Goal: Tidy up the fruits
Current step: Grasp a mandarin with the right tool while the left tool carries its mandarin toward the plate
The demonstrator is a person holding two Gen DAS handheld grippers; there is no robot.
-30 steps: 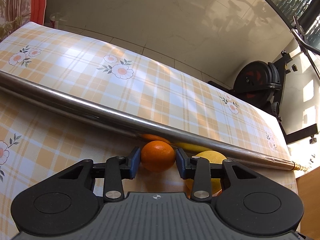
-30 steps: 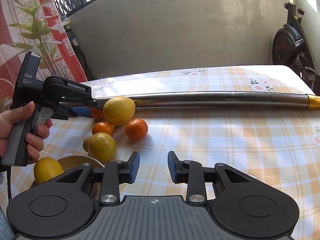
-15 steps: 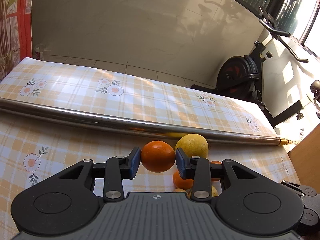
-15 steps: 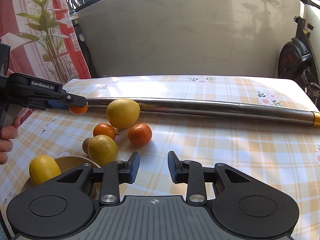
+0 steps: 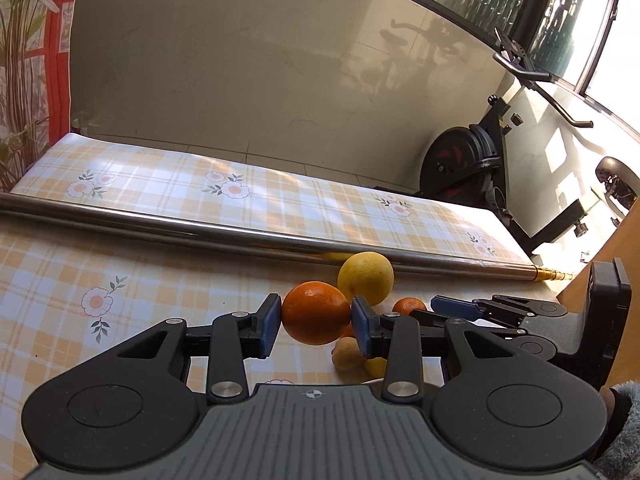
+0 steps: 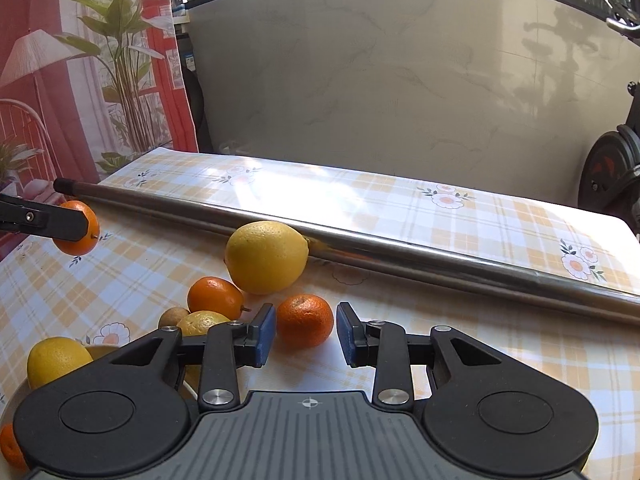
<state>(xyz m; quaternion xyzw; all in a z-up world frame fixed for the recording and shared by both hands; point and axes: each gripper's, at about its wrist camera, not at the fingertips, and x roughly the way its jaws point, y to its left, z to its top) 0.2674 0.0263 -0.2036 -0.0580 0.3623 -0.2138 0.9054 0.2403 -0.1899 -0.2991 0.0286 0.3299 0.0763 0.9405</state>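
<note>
One checked floral table (image 5: pixel 168 184), steel pole (image 5: pixel 200 230) across; exercise bike (image 5: pixel 472 168) behind. My left tool (image 5: pixel 316 322) clamps orange (image 5: pixel 316 312); right tool (image 6: pixel 306 334) narrow, empty. Only right view shows bowl (image 6: pixel 100 350).

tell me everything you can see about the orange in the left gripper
The round, glossy orange fruit has dimpled peel and a small stem nub facing sideways in the right wrist view. The left gripper clamps it between blue pads, lifted clear of the checked floral tablecloth, apart from the other fruit.
</note>
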